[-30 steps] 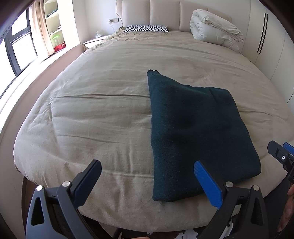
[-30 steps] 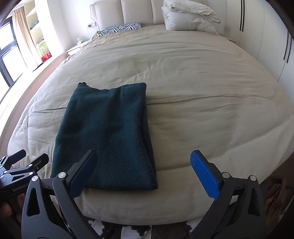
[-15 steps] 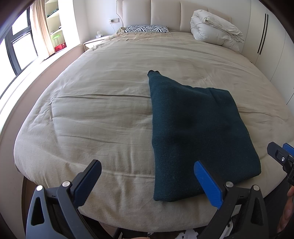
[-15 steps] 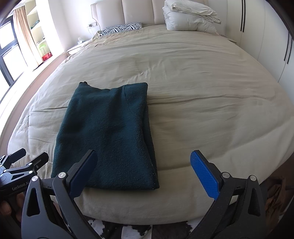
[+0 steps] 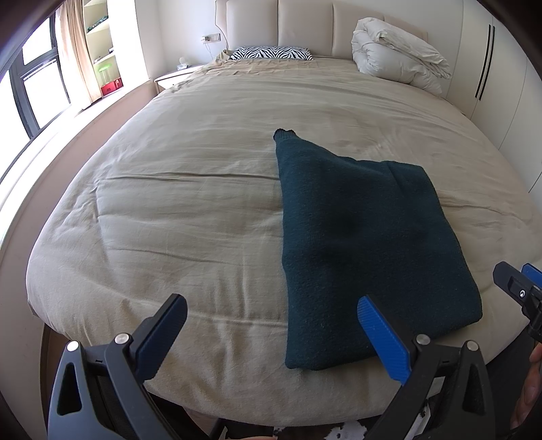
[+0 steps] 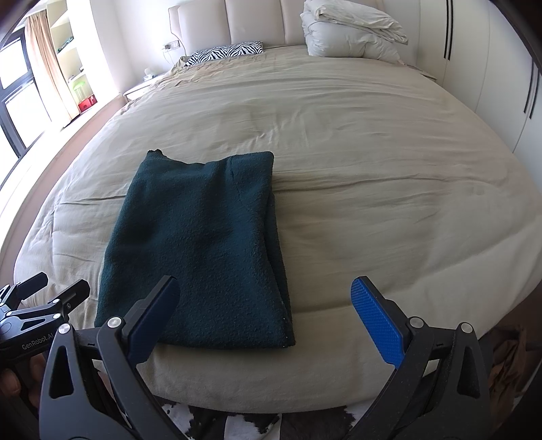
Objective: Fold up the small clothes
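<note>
Your left gripper (image 5: 271,333) hangs at the near edge of the bed (image 5: 176,210) with its jaws spread wide and nothing between them. Your right gripper (image 6: 264,314) is likewise fully spread and empty, also at the near edge. The dark green garment (image 6: 200,247) lies folded flat on the beige cover, near the bed's near edge, its cuff end pointing toward the far side. Neither gripper touches it. A zebra-print pillow (image 5: 271,53) and a bundled white duvet (image 6: 352,30) rest at the headboard.
</note>
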